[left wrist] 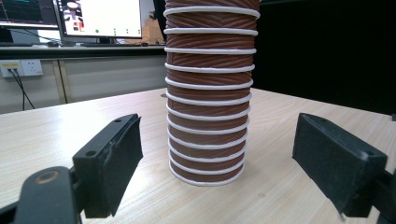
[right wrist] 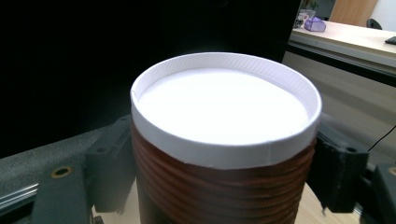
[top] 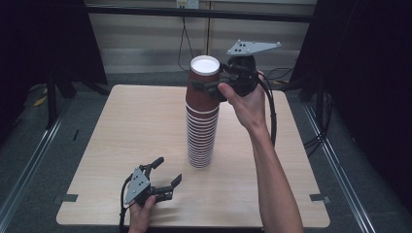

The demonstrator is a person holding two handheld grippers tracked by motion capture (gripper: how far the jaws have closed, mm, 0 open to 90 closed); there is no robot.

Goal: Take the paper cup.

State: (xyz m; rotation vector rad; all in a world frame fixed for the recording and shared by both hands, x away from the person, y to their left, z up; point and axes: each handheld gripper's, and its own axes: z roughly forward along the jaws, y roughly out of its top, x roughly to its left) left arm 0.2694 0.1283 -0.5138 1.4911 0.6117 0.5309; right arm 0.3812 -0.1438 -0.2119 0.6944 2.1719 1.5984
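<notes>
We are losing the top of the cup stack (left wrist: pixel 208 93) at the upper edge of the left gripper view, so its full height is going untold there. In the right gripper view, the top cup (right wrist: pixel 224 140) is covering the inner faces of the right hand-held gripper (right wrist: pixel 219 177), and the picture's lower edge is cutting off the cup's body and the stack beneath. From the high view, the person's left hand (top: pixel 141 216) is running out of the bottom edge. The screens (left wrist: pixel 100 18) behind the counter (left wrist: pixel 280 186) are coming through too small to read.
</notes>
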